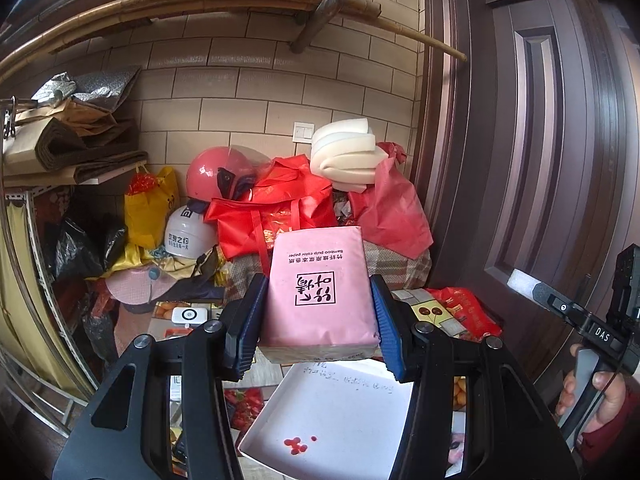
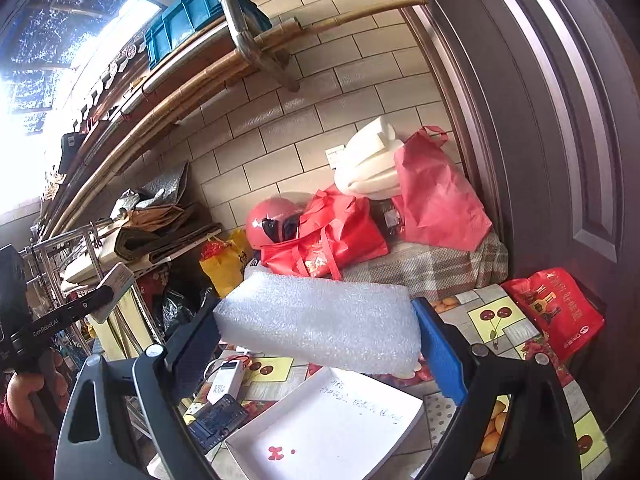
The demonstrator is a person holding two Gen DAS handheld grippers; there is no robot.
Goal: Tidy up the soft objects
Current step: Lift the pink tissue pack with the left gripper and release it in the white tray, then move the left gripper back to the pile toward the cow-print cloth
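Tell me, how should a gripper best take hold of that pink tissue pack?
Across its two long sides, from the short end, as the left gripper does: the pink tissue pack is a soft, narrow brick, so the pads meet flat parallel faces.

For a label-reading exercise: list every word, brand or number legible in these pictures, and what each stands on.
"Bamboo pulp color paper", upside down: pink tissue pack
"DAS": right gripper
"GenRobot.AI": left gripper
Handwriting in white box: unreadable
Chinese print on white helmet and red bags: too small

Tiled wall (image 1: 248,92) beside a dark wooden door (image 1: 540,140) — bright window (image 2: 36,52) upper left.
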